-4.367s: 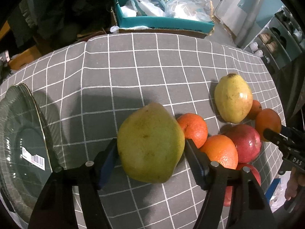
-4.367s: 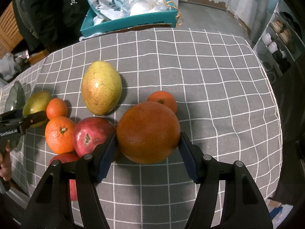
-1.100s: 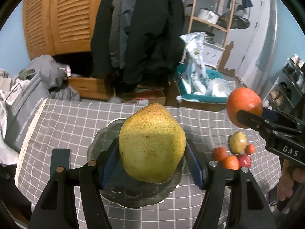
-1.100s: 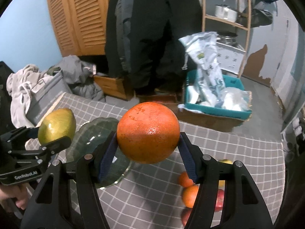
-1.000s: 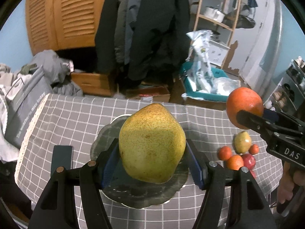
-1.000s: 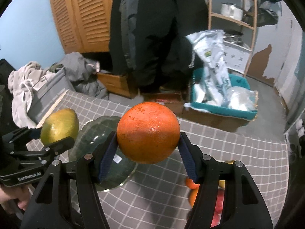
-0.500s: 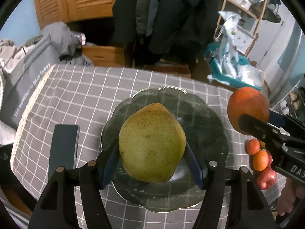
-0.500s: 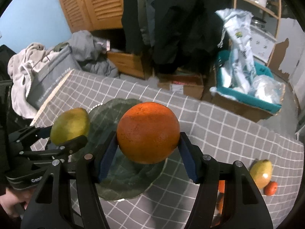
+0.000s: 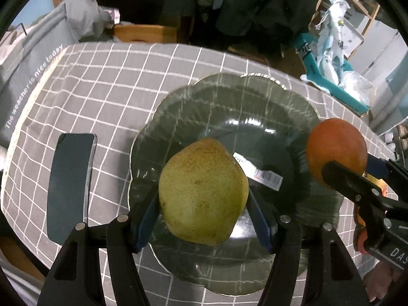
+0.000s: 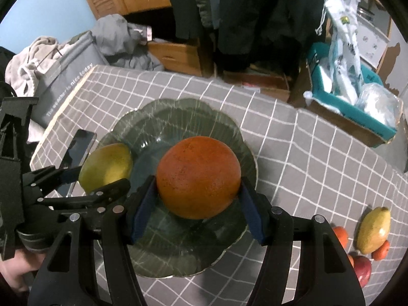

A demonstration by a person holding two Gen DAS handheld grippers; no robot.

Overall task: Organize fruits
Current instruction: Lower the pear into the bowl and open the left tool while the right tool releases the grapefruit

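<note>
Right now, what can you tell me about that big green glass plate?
The glass plate is dark green and see-through, so the white grid of the grey checked tablecloth shows through it. Its rim is wavy like flower petals, with fine ribs running inward. It lies flat on the cloth, beside a dark phone. A white barcode sticker sits near its middle. No fruit lies in it yet; a pear and an orange are held over it.

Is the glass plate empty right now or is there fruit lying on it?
Empty, apparently: the plate shows only a barcode sticker; both fruits are gripped in claws over it.
</note>
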